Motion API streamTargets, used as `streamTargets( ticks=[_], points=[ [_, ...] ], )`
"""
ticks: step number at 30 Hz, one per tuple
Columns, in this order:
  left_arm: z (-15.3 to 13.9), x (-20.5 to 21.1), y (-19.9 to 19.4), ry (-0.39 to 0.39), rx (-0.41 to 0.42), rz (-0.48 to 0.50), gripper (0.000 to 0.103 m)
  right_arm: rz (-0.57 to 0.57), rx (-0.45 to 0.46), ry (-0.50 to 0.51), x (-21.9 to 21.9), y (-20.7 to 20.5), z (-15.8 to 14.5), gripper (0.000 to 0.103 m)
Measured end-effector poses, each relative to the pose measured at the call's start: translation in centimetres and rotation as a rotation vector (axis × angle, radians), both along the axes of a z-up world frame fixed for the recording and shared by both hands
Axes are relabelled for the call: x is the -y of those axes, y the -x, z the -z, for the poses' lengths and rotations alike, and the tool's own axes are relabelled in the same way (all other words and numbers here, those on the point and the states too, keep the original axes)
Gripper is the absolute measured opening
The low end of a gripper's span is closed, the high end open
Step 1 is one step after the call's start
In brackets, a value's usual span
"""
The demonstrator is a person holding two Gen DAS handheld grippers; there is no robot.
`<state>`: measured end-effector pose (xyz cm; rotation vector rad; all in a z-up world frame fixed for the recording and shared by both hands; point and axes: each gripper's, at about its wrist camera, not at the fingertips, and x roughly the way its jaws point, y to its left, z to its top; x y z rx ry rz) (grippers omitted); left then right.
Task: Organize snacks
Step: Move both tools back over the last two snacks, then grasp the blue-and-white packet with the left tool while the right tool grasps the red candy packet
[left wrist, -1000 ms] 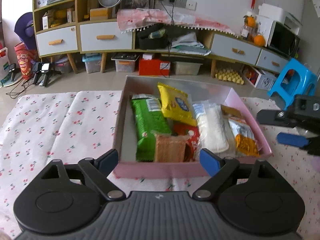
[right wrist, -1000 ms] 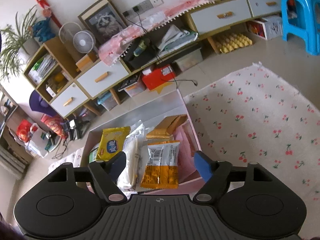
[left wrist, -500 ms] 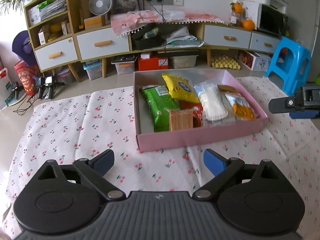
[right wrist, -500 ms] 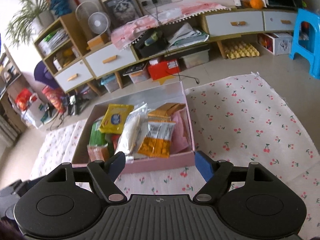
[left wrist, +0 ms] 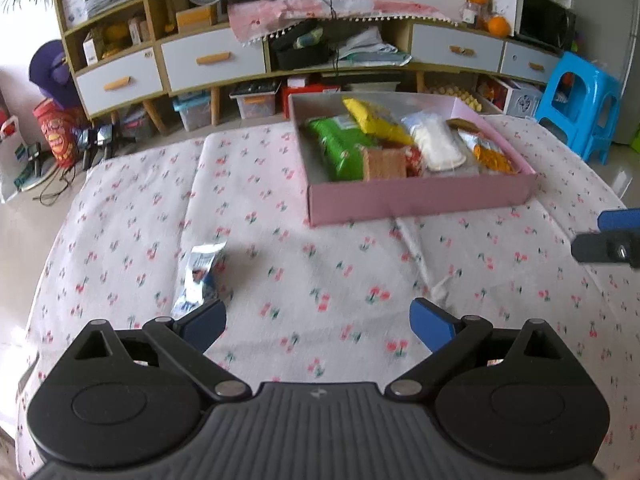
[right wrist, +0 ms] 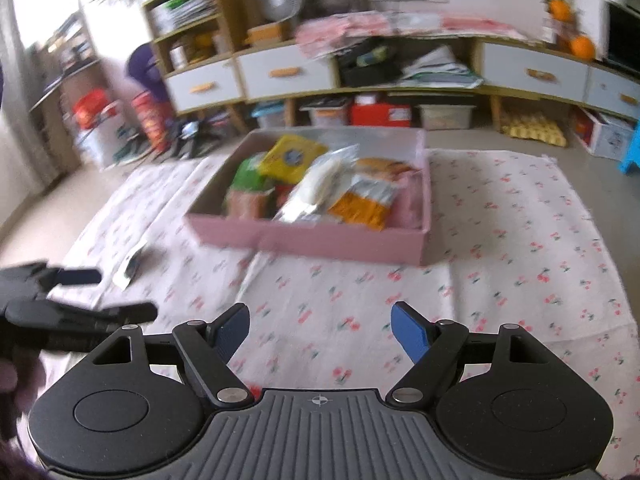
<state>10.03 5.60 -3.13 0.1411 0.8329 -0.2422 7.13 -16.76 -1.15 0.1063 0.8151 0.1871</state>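
A pink box (left wrist: 420, 200) is sitting on the cherry-print cloth (left wrist: 320, 272) covering the tabletop, and it is holding most of the snacks. Inside it, a green packet (left wrist: 340, 148) is lying along the left side, with a yellow packet (left wrist: 376, 120) overlapping its far end. A tan wafer pack (left wrist: 384, 162) is leaning against the near wall, with something red showing just beside it. A white packet (left wrist: 436, 146) is lying in the middle, and an orange-and-silver packet (left wrist: 486, 152) is resting toward the right wall, with a brown pack (left wrist: 460, 124) peeking out behind it.

One small silver-and-blue packet (left wrist: 200, 276) is lying outside the box, on the cloth well to its near left, just beyond the left gripper (left wrist: 318, 320).

The left gripper is hovering over the cloth with its blue fingers (left wrist: 204, 322) spread wide apart and holding nothing. The right gripper (right wrist: 320, 328) is hovering on the near right of the box, its fingers (right wrist: 408, 332) likewise spread apart and empty. The right wrist view is blurring, so packet details there are unclear.
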Motion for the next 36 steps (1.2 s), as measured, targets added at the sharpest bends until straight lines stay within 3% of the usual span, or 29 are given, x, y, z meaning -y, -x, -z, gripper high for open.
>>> streamTargets(
  ticks=[7,17,22,36],
  points=[
    [0.9,-1.6,1.5,0.0,-0.017,-0.021,0.099,-0.249,-0.002,0.073,-2.2,3.1,1.4,0.08],
    [2.8,-3.3,1.8,-0.041,0.007,-0.053,0.099,-0.488,-0.11,0.14,-4.2,5.9,4.1,0.08],
    [3.5,-4.4,0.9,-0.034,0.014,-0.108,0.099,-0.487,-0.098,0.211,-4.7,5.8,5.1,0.079],
    [3.9,-5.5,-2.1,-0.027,0.074,-0.159,0.095,-0.286,-0.072,0.246,-3.8,0.8,5.5,0.078]
  ],
)
